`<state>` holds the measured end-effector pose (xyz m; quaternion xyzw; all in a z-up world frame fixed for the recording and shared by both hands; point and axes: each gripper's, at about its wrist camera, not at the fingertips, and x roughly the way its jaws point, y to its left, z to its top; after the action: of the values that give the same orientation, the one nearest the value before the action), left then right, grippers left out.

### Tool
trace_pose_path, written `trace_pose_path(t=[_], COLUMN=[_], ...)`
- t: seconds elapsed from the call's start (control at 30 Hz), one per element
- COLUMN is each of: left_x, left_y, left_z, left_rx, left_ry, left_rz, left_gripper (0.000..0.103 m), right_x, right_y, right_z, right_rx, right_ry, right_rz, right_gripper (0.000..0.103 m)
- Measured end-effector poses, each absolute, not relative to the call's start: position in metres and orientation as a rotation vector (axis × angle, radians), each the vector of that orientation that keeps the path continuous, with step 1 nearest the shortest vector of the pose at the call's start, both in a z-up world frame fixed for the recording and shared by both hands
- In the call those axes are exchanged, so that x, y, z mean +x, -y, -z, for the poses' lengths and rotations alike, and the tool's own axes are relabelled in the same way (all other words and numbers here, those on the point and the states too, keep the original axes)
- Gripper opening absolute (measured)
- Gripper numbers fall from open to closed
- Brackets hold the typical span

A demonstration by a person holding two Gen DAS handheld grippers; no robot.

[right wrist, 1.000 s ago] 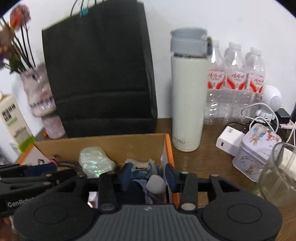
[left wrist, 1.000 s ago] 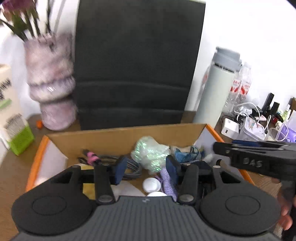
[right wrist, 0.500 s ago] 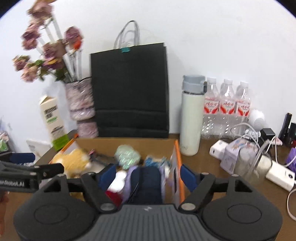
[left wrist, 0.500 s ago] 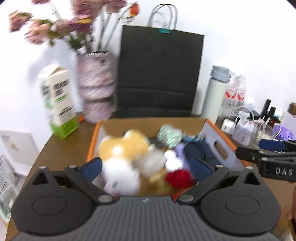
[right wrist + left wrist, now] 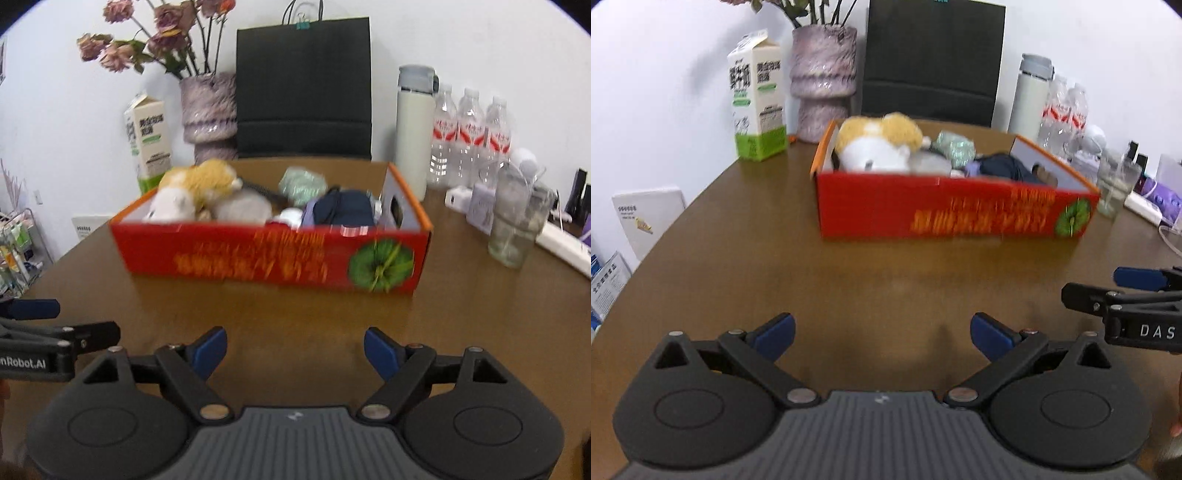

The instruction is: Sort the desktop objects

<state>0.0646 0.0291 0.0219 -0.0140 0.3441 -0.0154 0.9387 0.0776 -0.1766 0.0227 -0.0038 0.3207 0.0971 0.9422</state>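
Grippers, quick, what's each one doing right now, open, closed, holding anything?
Left gripper: open wide, holding nothing, over bare table.
Right gripper: open, holding nothing; its jaws have just been opening.

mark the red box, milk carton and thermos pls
red box point(image 5: 258, 258): right wrist view, front wall.
milk carton point(image 5: 757, 96): left wrist view, printed side face.
thermos point(image 5: 413, 136): right wrist view, white body.

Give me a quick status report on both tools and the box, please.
Left tool and right tool open, empty, jaws just widened. Red cardboard box full of sorted items. Brown wooden table bare between.
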Motion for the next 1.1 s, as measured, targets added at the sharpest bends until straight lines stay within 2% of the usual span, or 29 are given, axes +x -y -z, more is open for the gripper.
trace_pose_path(t=[0.37, 0.47, 0.57, 1.1], left_x=[0.025, 0.019, 0.016, 0.010], left_y=[-0.022, -0.018, -0.016, -0.014], left_z=[-0.002, -0.001, 0.000, -0.001], left_rx=[0.013, 0.018, 0.018, 0.010], left_ry=[-0.696, -0.698, -0.699, -0.698], left_rz=[0.020, 0.017, 0.008, 0.004], left_gripper=[0.103, 0.103, 0.103, 0.103], right_x=[0.032, 0.024, 0.020, 0.019], right_y=[0.169, 0.167, 0.164, 0.166], right_z=[0.002, 0.003, 0.004, 0.005], right_rx=[-0.042, -0.049, -0.051, -0.034], right_ry=[-0.676, -0.675, -0.694, -0.700], right_rz=[-0.160, -0.162, -0.168, -0.155], right_gripper=[0.088, 0.092, 0.103, 0.103])
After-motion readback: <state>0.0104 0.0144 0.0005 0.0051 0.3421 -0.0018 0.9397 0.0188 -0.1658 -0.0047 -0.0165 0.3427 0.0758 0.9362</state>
